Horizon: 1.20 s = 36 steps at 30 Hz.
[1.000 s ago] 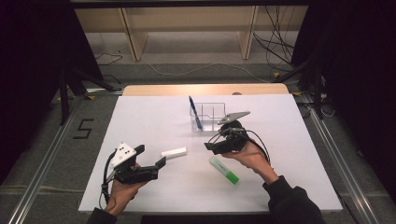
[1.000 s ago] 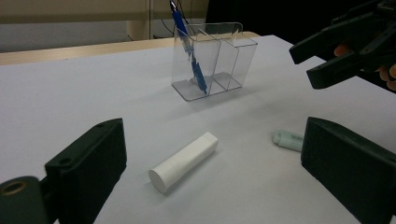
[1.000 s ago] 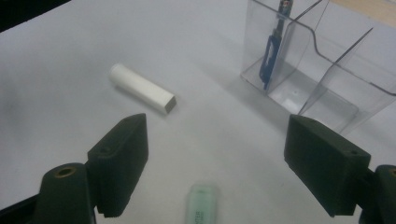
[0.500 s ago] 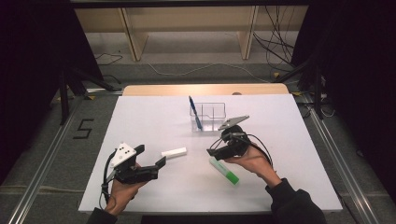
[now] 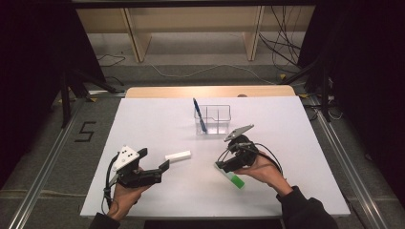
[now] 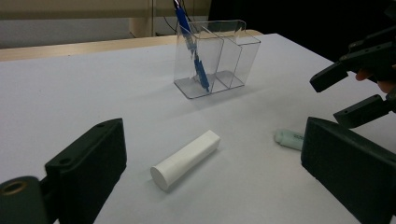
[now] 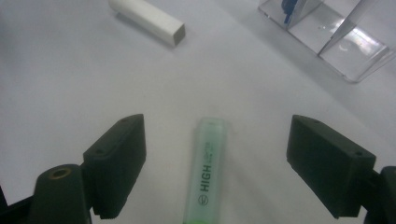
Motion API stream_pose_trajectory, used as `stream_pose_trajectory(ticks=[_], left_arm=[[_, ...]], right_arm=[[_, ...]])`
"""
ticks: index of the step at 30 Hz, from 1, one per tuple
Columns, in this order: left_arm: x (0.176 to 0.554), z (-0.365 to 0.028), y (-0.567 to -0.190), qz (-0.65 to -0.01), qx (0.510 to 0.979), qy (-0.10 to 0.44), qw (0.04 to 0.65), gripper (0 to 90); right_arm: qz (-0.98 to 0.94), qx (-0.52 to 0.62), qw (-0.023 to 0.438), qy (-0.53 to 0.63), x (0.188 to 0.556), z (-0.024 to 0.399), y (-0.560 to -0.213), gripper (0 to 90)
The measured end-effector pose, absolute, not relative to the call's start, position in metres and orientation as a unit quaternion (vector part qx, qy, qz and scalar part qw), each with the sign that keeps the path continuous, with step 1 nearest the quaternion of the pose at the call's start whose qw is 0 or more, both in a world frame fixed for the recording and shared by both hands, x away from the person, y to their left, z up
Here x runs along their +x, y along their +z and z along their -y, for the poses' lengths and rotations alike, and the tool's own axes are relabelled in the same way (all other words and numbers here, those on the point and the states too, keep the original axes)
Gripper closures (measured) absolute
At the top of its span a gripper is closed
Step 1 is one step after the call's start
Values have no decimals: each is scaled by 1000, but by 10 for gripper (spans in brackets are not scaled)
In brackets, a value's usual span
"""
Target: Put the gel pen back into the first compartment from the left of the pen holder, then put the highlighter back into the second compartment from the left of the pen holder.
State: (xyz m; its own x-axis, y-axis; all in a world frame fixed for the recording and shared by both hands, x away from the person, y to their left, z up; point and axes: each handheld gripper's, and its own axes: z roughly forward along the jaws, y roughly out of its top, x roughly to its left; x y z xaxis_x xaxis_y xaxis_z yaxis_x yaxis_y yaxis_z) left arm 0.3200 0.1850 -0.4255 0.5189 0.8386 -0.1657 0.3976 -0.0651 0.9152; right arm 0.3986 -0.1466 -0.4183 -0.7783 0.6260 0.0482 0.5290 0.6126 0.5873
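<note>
Right gripper (image 7: 215, 154) is held with jaws spread wide on either side of the green highlighter (image 7: 207, 175), which lies flat on the white table (image 5: 157, 119), ungripped. Left gripper (image 6: 210, 172) is likewise wide open and empty, aimed at the white cylindrical stick (image 6: 186, 159). Beyond, a blue pen (image 6: 192, 51) is stood in the clear organizer (image 6: 233, 60).
</note>
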Motion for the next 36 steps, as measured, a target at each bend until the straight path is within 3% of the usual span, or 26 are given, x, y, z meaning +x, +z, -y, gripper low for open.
stream_pose_trajectory(ticks=[36], left_arm=[[319,-187,-426,-442,699,211,520,62]], right_arm=[[-922,316,59,218,381,155,-440,190]])
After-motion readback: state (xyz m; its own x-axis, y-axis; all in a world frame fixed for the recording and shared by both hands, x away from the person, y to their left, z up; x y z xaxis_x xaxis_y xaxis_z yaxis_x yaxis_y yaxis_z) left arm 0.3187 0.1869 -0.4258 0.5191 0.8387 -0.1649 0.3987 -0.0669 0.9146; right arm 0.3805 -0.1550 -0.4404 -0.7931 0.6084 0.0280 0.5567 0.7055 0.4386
